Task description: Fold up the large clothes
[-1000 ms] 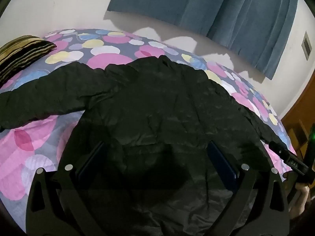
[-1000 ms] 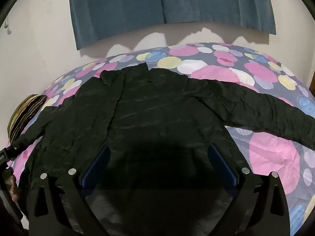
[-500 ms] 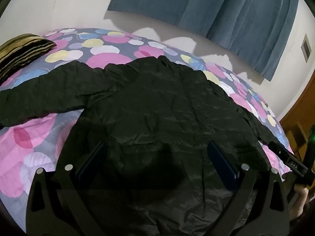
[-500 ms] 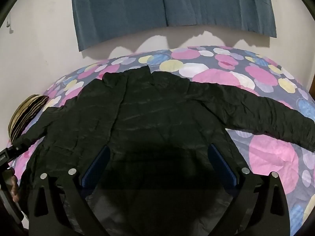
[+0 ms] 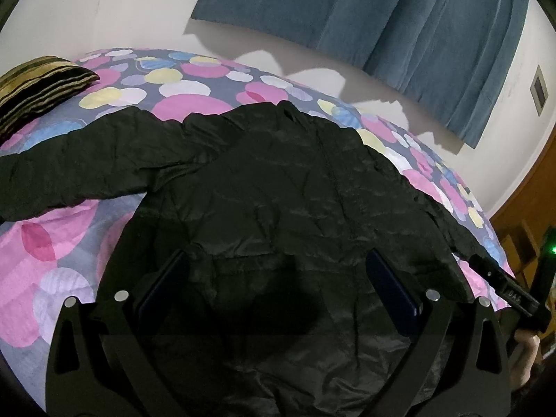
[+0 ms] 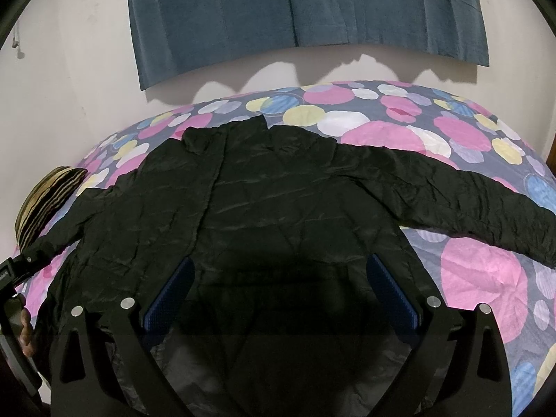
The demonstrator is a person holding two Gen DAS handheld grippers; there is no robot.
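Since a second ago both views have slid a little: the jacket [image 5: 278,208] sits lower in each frame and more wall and curtain [image 6: 295,10] show above the bed [image 6: 479,278], so I read both tongs as tipped up or drawn back slightly. Small shift only. Nothing on the bed has moved; sleeves and collar lie as they did.

Left tongs [image 5: 278,278]: jaws wide apart, blue pads either side of the lower body panel, nothing between them that they grip. They hover over the cloth; whether they touch it I cannot tell.

Right tongs [image 6: 278,285]: same, jaws spread wide, empty, over the hem end of the jacket.

Jacket: black, quilted, spread flat on the spotted bedcover, collar toward the wall, hem toward me. One sleeve [image 5: 69,170] runs out to the left, toward the striped pillow [image 5: 38,87]; the other sleeve [image 6: 469,201] runs out to the right. Front placket runs up the middle. Surface creased but not bunched.

From the left view the other tool shows at the right edge, from the right view at the left edge, so the two are held side by side at the hem.

Judgement: no fold made yet. The garment is laid out, ready for a first fold. Sleeves in first seems the likely start; each is well apart from the tongs, so a reach outward is needed.
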